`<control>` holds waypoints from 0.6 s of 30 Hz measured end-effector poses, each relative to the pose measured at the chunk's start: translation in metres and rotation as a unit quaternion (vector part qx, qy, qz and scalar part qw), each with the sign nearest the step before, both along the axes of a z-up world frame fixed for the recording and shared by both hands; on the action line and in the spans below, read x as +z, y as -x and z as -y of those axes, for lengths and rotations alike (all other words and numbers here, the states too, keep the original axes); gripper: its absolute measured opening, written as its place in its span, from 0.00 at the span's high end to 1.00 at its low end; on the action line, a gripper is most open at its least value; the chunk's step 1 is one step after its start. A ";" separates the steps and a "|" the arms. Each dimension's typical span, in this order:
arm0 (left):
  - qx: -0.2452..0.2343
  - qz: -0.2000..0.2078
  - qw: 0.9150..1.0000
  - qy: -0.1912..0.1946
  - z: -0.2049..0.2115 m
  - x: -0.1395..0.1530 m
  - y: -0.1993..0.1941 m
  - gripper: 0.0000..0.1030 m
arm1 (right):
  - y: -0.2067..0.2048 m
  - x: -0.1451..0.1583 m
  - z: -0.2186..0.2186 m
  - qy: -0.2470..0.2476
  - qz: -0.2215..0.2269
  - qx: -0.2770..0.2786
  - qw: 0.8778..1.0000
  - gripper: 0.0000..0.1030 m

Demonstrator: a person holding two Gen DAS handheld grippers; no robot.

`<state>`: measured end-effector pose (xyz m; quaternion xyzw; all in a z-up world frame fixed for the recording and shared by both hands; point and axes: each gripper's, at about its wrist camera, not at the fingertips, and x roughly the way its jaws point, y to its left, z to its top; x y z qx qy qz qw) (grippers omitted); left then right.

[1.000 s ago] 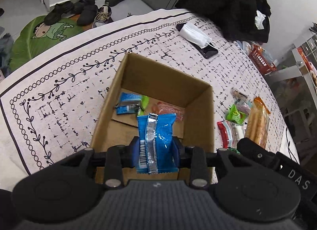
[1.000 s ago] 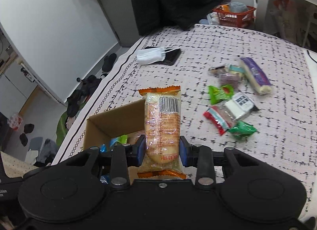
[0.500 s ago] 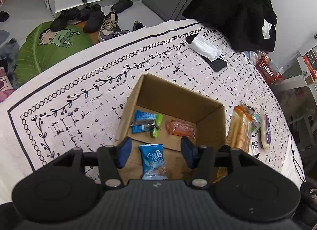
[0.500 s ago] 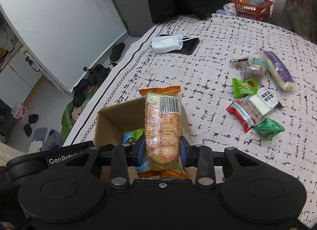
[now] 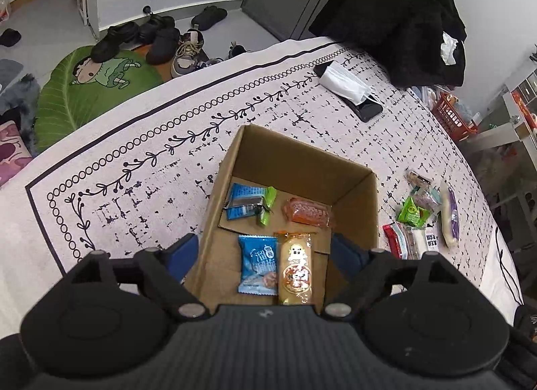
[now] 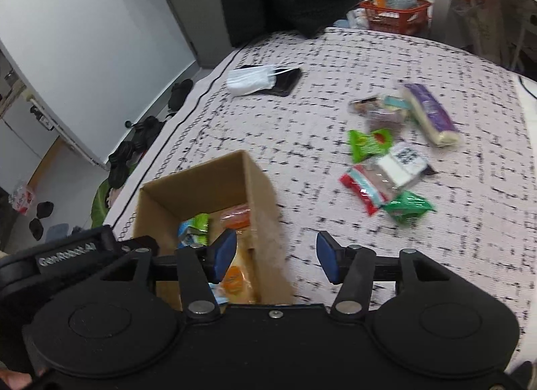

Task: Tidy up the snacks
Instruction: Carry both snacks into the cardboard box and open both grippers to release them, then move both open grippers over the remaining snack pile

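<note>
Five snack packets are seen inside the cardboard box (image 5: 352,202); beside it, a cluster of snacks (image 6: 392,158) is left unsorted. Both the left claw (image 5: 265,252) and right claw (image 6: 273,255) are held released, empty.

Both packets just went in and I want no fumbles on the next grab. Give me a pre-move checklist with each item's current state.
1. Left gripper open and empty: ok.
2. Right gripper open and empty: ok.
3. Blue packet and orange packet lying flat inside the cardboard box: ok.
4. Snacks left on the table: not ok; green packet, red packet, purple packet and others remain.
5. Right wrist view sharp enough to aim: not ok, motion blur.
6. Red packet free of its neighbours: cannot tell, they overlap.
</note>
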<state>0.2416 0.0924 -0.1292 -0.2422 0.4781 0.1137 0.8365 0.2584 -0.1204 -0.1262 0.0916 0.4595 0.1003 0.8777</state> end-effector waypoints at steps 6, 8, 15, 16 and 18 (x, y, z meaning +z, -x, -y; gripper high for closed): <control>-0.018 0.003 1.000 -0.008 0.020 0.008 0.003 0.14 | 0.007 0.003 0.031 0.003 0.007 -0.016 1.000 0.42; -0.028 0.008 1.000 -0.010 0.027 0.011 0.004 0.11 | 0.010 0.004 0.042 0.001 0.009 -0.023 1.000 0.39; -0.047 0.021 0.999 -0.017 0.053 0.020 0.006 0.00 | 0.014 0.009 0.077 -0.005 0.018 -0.042 0.999 0.31; -0.047 0.022 0.998 -0.019 0.056 0.021 0.006 0.00 | 0.015 0.010 0.082 -0.006 0.019 -0.044 0.999 0.30; -0.049 0.024 0.998 -0.019 0.061 0.023 0.006 0.00 | 0.016 0.011 0.092 -0.014 0.018 -0.047 0.999 0.29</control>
